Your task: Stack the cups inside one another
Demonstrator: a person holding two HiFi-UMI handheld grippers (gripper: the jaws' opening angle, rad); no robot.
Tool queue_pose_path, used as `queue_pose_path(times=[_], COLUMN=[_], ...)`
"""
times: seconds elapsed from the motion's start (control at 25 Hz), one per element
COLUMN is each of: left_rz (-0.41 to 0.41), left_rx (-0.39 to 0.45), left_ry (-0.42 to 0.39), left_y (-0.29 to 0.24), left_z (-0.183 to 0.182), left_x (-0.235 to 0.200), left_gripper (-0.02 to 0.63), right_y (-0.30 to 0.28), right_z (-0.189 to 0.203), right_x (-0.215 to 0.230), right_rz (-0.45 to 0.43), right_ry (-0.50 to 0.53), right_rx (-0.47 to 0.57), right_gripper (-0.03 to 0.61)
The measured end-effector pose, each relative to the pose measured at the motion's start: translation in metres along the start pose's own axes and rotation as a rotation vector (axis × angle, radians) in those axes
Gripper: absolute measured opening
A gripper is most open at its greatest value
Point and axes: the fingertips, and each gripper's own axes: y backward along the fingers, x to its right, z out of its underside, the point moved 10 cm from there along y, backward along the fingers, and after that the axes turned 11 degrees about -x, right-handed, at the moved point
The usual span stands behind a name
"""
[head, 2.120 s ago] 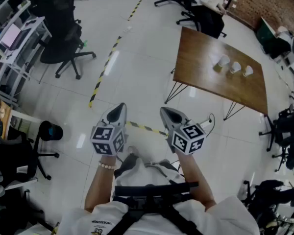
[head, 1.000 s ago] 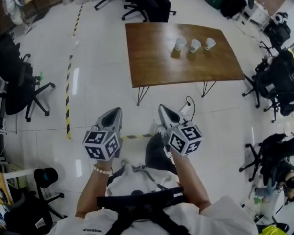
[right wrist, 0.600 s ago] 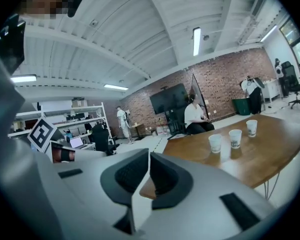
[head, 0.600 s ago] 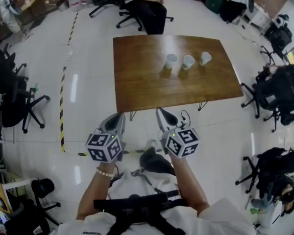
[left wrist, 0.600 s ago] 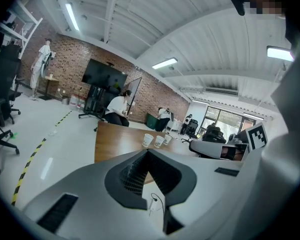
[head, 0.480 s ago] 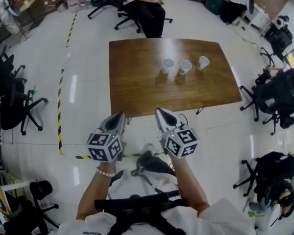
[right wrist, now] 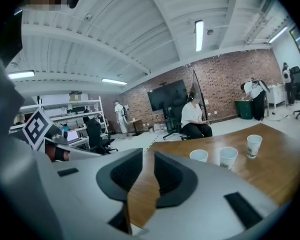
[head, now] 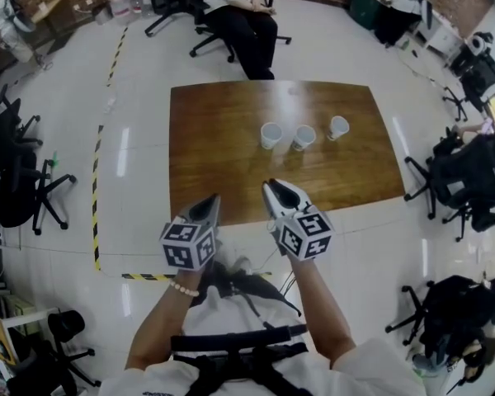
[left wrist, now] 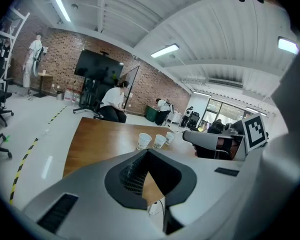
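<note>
Three white paper cups stand upright in a row on the brown wooden table (head: 219, 147): the left cup (head: 271, 134), the middle cup (head: 304, 137) and the right cup (head: 338, 127). They are apart, none inside another. My left gripper (head: 211, 200) hovers at the table's near edge, well short of the cups, shut and empty. My right gripper (head: 271, 187) reaches just over that edge. Its jaws have just been opening and stand a narrow gap apart with nothing between them. The cups also show in the left gripper view (left wrist: 143, 141) and the right gripper view (right wrist: 228, 157).
A person sits on an office chair (head: 235, 11) at the table's far side. More office chairs stand at the left (head: 16, 188) and right (head: 462, 180). Yellow-black tape (head: 96, 213) marks the white floor.
The table and cups have come much nearer and lower in the head view. Both grippers, earlier over bare floor, now reach the table's near edge.
</note>
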Motion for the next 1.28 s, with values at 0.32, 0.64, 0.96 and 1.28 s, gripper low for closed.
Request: queue_pose_path(times=[0.32,0.64,0.96,1.28], left_rz=[0.064,0.115,0.136,0.153], left_rx=[-0.09,-0.134,-0.181,-0.22], left_ry=[-0.016,-0.026,-0.019,0.003], left_y=[-0.068,-0.113,-0.156,-0.173], left_z=[-0.026,-0.06,-0.072,-0.071], left_x=[-0.022,-0.043,-0.054,-0.069], left_gripper=[-0.008,-0.008,-0.008,-0.008], right_y=[-0.067,-0.133,-0.177,-0.214], right_z=[-0.026,-0.035,-0.031,-0.016], right_x=[0.043,0.084,0.114,0.127], right_rz=[0.133,0.247,0.288,0.31], right_ry=[0.145,0.234,0.251,0.274], right_rx=[-0.131,-0.284,-0.403,-0.551], right_gripper=[0.13,0.13,0.13,0.124])
